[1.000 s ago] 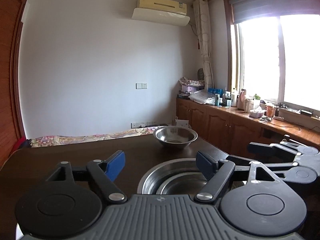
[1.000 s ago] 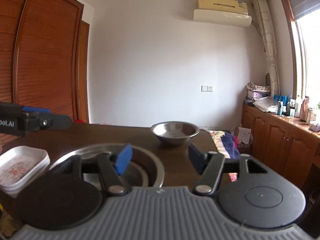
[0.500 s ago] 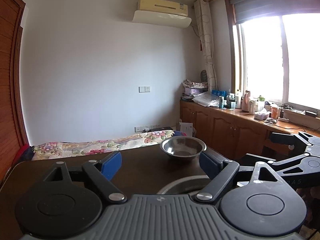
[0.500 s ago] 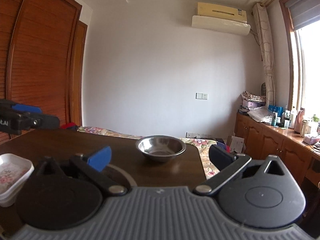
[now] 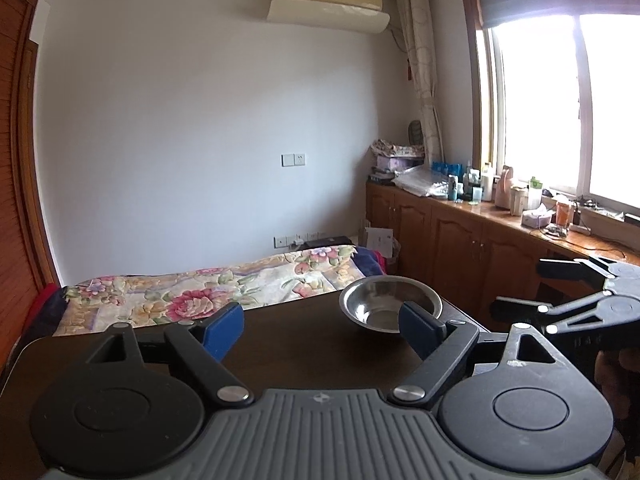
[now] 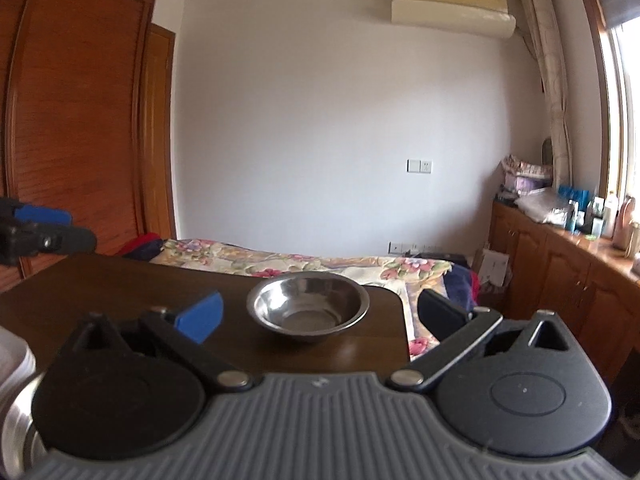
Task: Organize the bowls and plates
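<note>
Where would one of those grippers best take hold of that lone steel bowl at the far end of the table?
Probably by the near rim of the steel bowl, approached from the front, one finger inside and one outside: it sits upright and looks too wide to span.

A home bedroom. A bed with a floral cover lies by the wall, beside a wooden wardrobe. An air conditioner hangs above, and low cabinets run under the window.

Both grippers raised, nested bowls gone from left view, right gripper spread wider
</note>
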Tool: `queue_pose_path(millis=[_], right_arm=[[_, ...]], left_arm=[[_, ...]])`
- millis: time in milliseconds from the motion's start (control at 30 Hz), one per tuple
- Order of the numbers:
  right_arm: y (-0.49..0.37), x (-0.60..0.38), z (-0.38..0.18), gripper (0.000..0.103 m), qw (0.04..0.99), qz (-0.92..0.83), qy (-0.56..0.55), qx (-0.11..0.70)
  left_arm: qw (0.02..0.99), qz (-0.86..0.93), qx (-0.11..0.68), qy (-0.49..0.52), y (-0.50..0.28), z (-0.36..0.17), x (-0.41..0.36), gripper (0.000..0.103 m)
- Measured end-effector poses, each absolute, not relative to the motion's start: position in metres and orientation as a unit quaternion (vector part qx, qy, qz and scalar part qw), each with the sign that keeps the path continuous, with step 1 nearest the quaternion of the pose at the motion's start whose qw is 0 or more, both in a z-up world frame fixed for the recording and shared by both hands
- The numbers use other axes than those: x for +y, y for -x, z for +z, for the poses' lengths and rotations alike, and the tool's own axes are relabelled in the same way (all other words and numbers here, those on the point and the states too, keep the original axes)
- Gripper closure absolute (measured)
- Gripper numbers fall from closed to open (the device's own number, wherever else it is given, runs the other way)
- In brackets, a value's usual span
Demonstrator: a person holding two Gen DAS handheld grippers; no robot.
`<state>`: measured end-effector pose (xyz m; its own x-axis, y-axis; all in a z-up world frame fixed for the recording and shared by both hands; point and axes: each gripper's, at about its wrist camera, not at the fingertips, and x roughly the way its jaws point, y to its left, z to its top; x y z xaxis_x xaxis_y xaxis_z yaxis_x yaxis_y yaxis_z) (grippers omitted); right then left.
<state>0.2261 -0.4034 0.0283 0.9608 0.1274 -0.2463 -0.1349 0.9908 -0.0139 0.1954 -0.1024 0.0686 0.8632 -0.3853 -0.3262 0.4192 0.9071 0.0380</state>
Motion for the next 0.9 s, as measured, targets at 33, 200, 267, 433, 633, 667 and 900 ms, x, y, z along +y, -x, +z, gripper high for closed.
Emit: queue_pose_path(millis=[33, 200, 267, 433, 633, 667, 900], right_arm=[[-0.231, -0.405, 0.028, 0.0, 0.99, 0.068, 0.014, 0.127], [-0.254, -0.411, 0.023, 0.007, 0.986, 0.075, 0.017, 0.145], [-0.266, -0.413, 0.022, 0.015, 0.984, 0.079, 0.02, 0.16], [-0.293, -0.421, 0.02, 0.026, 0.979, 0.087, 0.016, 0.185], [-0.319, -0.434, 0.016, 0.04, 0.971, 0.1, -0.02, 0.218], [-0.322, -0.435, 0.015, 0.041, 0.97, 0.099, -0.02, 0.22], [-0.335, -0.434, 0.005, 0.045, 0.964, 0.099, -0.025, 0.245]], left_arm=[[0.964, -0.208, 0.158, -0.056, -0.198, 0.068, -0.103, 0.0], [0.958, -0.212, 0.181, -0.067, -0.218, 0.065, -0.111, 0.011], [0.955, -0.215, 0.193, -0.068, -0.226, 0.066, -0.116, 0.015], [0.95, -0.22, 0.209, -0.073, -0.245, 0.073, -0.132, 0.019], [0.942, -0.226, 0.243, -0.057, -0.274, 0.073, -0.146, 0.028], [0.94, -0.227, 0.25, -0.055, -0.28, 0.072, -0.148, 0.029], [0.929, -0.227, 0.288, -0.055, -0.319, 0.06, -0.168, 0.035]])
